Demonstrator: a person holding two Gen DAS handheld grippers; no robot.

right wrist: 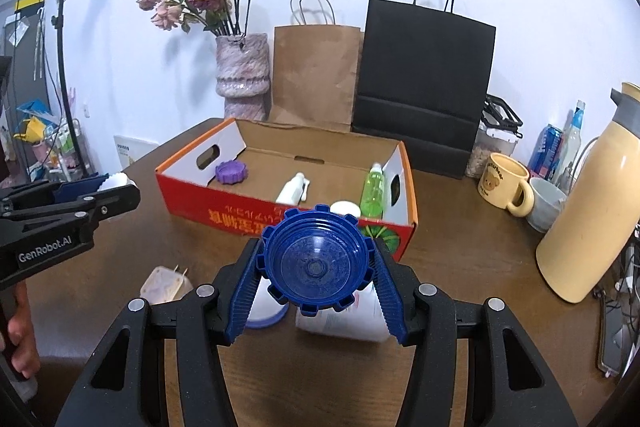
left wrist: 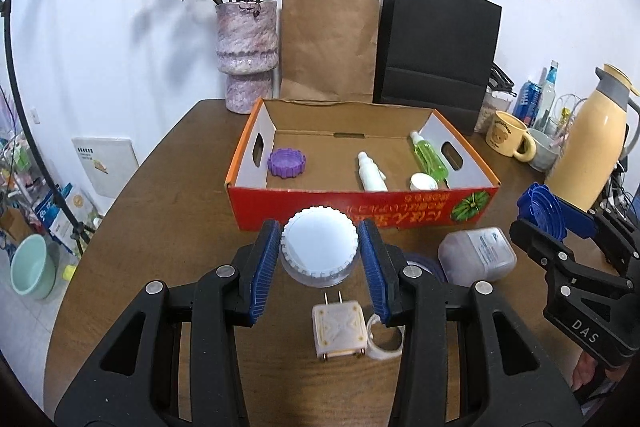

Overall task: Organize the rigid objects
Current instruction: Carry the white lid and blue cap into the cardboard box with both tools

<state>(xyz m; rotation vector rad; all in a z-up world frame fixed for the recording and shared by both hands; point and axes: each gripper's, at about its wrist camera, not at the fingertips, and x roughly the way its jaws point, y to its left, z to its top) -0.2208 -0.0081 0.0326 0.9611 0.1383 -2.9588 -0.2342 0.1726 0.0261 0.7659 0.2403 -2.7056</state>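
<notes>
**Two caps held above the table, in front of the cardboard box**

The left gripper [left wrist: 319, 247] is clamped on a white ribbed cap [left wrist: 319, 243]. The cap is seated between the blue ribbed pads [left wrist: 265, 259], near their tips, with its notched rim pressed by both. Its flat closed face is turned up and toward the camera; its axis is tilted slightly away from the jaws. Below and behind the jaws, a cream plug adapter [left wrist: 339, 327] with its two prongs directed toward the box, a clear tape ring [left wrist: 385, 339] and a translucent container [left wrist: 476, 255] are seen lying on the wooden table [left wrist: 160, 227].

The right gripper [right wrist: 316, 267] is clamped on a blue threaded cap [right wrist: 316, 264]. This cap is held at the pad tips, its open hollow side facing the camera, so that its axis runs roughly along the fingers.

Ahead of both sets of jaws, the red cardboard box [left wrist: 320, 205] is placed open. Inside it, a purple cap [left wrist: 286, 163] is at the left end, a white bottle [left wrist: 370, 171] near the middle with its neck directed to the far wall, and a green bottle [left wrist: 428, 155] along the right wall, likewise neck away.
</notes>
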